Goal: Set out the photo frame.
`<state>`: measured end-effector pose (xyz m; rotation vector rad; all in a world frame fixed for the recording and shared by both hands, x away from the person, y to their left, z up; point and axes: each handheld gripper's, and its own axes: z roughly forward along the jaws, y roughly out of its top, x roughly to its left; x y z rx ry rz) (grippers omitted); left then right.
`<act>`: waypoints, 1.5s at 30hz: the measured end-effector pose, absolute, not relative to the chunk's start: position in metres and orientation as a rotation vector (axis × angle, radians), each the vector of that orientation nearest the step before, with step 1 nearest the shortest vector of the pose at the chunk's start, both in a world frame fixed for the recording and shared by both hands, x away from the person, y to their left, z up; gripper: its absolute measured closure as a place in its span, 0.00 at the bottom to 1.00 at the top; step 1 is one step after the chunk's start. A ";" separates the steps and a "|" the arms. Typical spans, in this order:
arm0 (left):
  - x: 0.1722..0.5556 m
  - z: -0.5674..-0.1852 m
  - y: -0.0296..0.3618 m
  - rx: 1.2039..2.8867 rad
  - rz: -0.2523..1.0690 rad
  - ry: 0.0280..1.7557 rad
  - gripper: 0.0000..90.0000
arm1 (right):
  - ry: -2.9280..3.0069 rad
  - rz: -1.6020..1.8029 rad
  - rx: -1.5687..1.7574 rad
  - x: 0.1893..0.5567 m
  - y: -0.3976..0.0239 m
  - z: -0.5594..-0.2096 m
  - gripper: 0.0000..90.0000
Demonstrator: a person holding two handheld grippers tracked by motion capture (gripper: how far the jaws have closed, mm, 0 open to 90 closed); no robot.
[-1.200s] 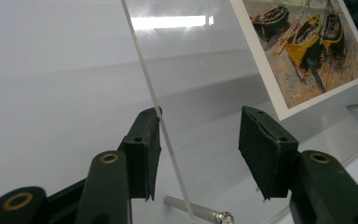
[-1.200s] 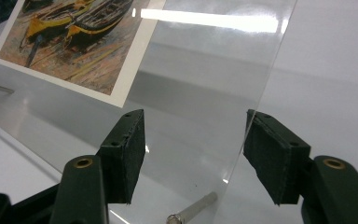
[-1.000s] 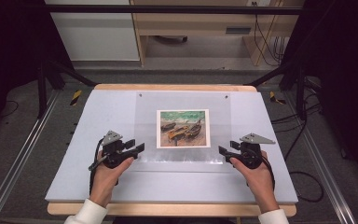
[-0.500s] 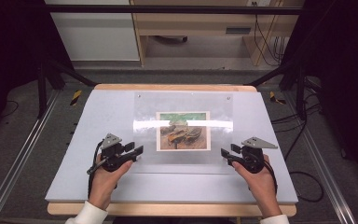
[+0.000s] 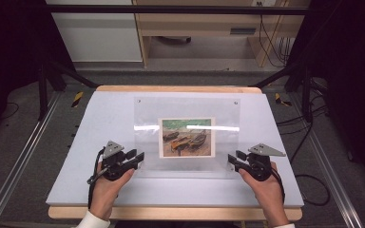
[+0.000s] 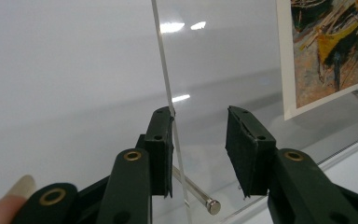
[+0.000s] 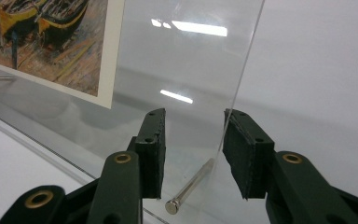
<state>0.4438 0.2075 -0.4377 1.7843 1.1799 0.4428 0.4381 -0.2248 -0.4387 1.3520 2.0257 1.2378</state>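
Grippers: your left gripper (image 6: 200, 154) and right gripper (image 7: 193, 154) have just been closing, half open astride the clear sheet (image 5: 186, 137)'s 2 side edges, not clamped; squeeze evenly, avoiding the pins (image 6: 198, 192).

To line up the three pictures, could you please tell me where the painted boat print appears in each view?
High view: the painted boat print lies mid-table under the clear acrylic sheet.
Left gripper view: print at the upper right, behind the sheet.
Right gripper view: print at the upper left.
Shared landmark: the print's white border.
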 end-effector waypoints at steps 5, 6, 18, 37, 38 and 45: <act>0.437 -0.439 0.207 1.792 0.448 1.191 0.70 | 2.030 1.228 1.350 0.434 -0.224 -0.439 0.69; 0.436 -0.439 0.207 1.794 0.448 1.188 0.70 | 2.032 1.218 1.347 0.433 -0.224 -0.439 0.70; 0.427 -0.442 0.212 1.844 0.419 1.152 0.73 | 2.050 1.209 1.344 0.422 -0.226 -0.441 0.73; 0.424 -0.444 0.217 1.881 0.370 1.126 0.75 | 2.091 1.245 1.346 0.417 -0.232 -0.444 0.76; 0.424 -0.444 0.217 1.883 0.368 1.124 0.75 | 2.093 1.246 1.347 0.416 -0.232 -0.444 0.76; 0.423 -0.444 0.217 1.894 0.363 1.112 0.74 | 2.105 1.246 1.342 0.414 -0.233 -0.445 0.75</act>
